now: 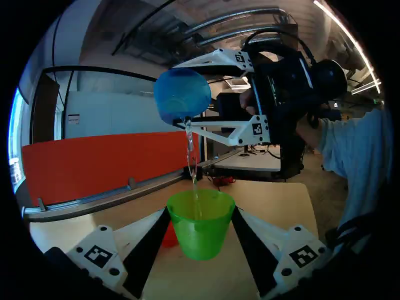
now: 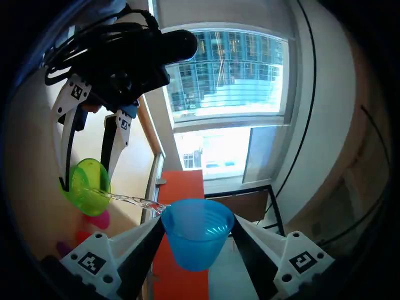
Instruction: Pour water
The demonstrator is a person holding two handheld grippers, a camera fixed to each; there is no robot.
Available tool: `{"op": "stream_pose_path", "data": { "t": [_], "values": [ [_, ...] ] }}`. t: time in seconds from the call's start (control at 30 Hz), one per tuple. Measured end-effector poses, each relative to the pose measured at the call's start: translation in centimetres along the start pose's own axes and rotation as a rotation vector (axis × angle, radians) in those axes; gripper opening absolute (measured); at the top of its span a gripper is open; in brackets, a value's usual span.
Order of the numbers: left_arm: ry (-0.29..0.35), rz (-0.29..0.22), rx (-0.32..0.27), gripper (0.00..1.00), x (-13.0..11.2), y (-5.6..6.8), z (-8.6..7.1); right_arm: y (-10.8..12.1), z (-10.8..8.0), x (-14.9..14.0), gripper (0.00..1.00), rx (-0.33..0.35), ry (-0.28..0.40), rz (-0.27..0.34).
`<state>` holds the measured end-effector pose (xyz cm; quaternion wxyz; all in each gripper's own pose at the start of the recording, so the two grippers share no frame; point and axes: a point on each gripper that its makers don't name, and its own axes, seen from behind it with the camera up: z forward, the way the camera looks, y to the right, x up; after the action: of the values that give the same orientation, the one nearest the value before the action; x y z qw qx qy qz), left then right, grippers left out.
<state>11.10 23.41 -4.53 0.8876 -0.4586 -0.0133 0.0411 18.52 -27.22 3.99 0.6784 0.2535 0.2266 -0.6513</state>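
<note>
A: Where does the pour stand?

B: Mid-stream, I'd judge. The right gripper (image 2: 197, 227) is clamped on the blue cup (image 2: 197, 240), 1 finger pressed on each side, and the cup is tipped well over. The left gripper (image 1: 200, 222) is clamped the same way on the green cup (image 1: 201, 230), which is upright and held over the table (image 1: 280, 200).

A: And the water?

B: A thin stream of water (image 1: 190, 150) falls from the blue cup's lip and lands inside the green cup's mouth, a little off centre.

A: So what makes this step go well?

B: Hold the green cup level and set its mouth squarely under the lip. Tip the blue cup slowly, so the stream stays thin and doesn't run down the outside wall. The drop looks long to me, so bringing the lip nearer the green rim should cut splashing. I can't tell how full the green cup is through the plastic, so watch the level.

A: Count things for me.

B: 2 cups: 1 blue, 1 green. 2 grippers, each with 2 fingers. 1 stream. 1 hand (image 1: 246, 100) on the right gripper's handle, with 1 pale sleeve (image 1: 350, 145) behind it. Below the green cup lie small pink and purple shapes (image 2: 97, 220), too blurred to count.
</note>
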Motion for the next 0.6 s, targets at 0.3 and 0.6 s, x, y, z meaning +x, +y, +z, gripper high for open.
{"op": "stream_pose_path", "data": {
  "t": [0.3, 0.6],
  "values": [
    [0.001, -0.001, 0.001, 0.87, 0.08, 0.03, 0.04, 0.39, -0.09, 0.13, 0.92, 0.0, -0.003, -0.045],
    [0.002, -0.001, -0.003, 0.87, 0.14, 0.0, 0.17, 0.62, -0.23, 0.18, 0.92, -0.004, -0.008, -0.1]
  ]
}}
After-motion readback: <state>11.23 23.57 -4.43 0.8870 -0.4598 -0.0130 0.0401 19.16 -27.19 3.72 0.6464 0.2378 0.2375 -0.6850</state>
